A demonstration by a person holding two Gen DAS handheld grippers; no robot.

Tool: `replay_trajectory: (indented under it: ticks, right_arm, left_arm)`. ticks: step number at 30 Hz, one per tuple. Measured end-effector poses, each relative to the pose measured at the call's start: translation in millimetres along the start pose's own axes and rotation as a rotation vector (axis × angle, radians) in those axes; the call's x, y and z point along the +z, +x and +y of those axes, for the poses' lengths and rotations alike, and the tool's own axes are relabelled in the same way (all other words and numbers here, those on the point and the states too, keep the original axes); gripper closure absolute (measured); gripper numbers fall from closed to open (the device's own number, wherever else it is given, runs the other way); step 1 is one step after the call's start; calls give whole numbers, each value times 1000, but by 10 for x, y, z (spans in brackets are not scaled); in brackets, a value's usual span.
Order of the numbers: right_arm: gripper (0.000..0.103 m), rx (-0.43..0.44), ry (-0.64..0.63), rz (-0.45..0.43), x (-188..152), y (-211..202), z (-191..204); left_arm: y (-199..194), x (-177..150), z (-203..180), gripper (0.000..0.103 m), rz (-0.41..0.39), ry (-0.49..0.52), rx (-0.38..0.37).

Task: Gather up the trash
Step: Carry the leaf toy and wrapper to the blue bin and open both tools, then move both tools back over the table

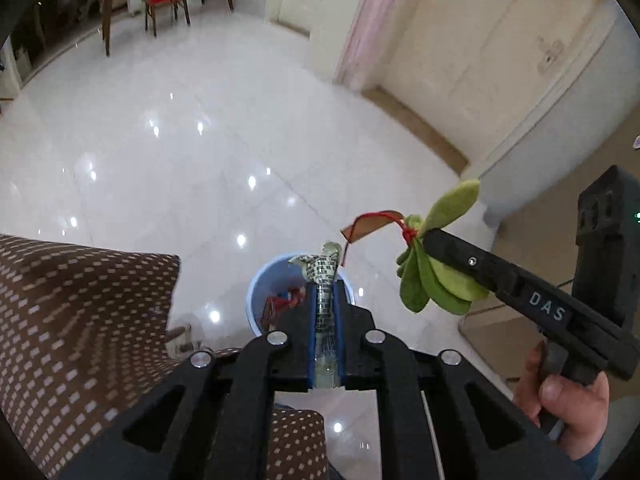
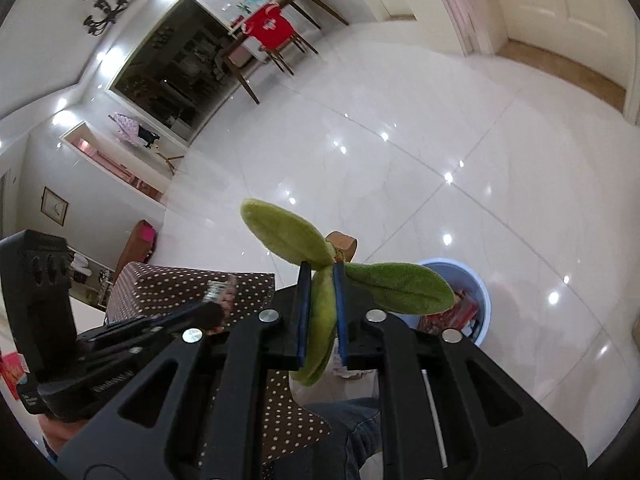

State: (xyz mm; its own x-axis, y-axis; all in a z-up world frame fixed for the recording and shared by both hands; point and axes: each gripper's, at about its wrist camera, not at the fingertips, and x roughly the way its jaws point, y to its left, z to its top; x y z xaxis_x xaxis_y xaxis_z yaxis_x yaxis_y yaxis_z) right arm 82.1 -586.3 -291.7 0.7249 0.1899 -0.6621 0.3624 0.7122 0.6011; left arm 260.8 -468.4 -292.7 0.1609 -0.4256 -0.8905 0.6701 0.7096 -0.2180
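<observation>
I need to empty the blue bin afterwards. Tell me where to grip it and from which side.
Grip the bin by its rim wall, coming from above with one jaw inside and one outside. It stands upright and open-topped on the floor, its round body looks too wide to span, and trash fills the middle.

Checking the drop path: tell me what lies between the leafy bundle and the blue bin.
Only bare white floor: the right wrist view shows leafy bundle apart from blue bin.
</observation>
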Motion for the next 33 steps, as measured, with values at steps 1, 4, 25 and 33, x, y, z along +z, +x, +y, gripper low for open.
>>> replay_trajectory:
  ticks: [1,4,25,33]
  right_arm:
    - [89,-7,25,7,11,51,-74]
    - [37,3,101,15,9,79,-246]
    - [6,-88,13,-151,9,-720,309]
    - [6,-34,-93,-185,-61,-923,1014]
  left_arm:
    - [92,39,-6,91,26,-4,-6]
    - [259,121,35,31,57,-32,-15]
    - [-1320,-141,271,11,-320,-52,69]
    - [-1902,-559,471,10,-414,-31,116]
